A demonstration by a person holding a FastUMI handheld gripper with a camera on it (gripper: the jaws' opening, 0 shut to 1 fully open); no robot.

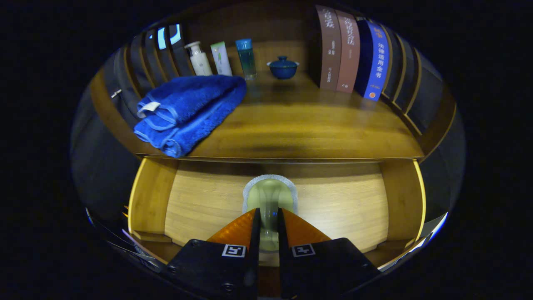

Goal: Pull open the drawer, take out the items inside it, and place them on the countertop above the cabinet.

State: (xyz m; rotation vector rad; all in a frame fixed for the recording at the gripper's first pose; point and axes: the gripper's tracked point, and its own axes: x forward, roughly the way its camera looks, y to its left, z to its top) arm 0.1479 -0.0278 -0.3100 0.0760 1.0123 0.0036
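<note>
While gripped edge-on, a pale-green, grey-rimmed sponge point(270, 196) between the clenched claw point(269, 216).

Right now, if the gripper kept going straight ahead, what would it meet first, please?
The gripper already holds a pale cup-like object between its fingers; beyond it, probably the drawer floor or back, though depth is unclear.

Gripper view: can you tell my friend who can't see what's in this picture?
The gripper has its jaws closed on a pale green sponge with a grey edge, inside the open wooden drawer. On the countertop above lie a folded blue towel, three bottles, a blue lidded bowl and upright books.
</note>
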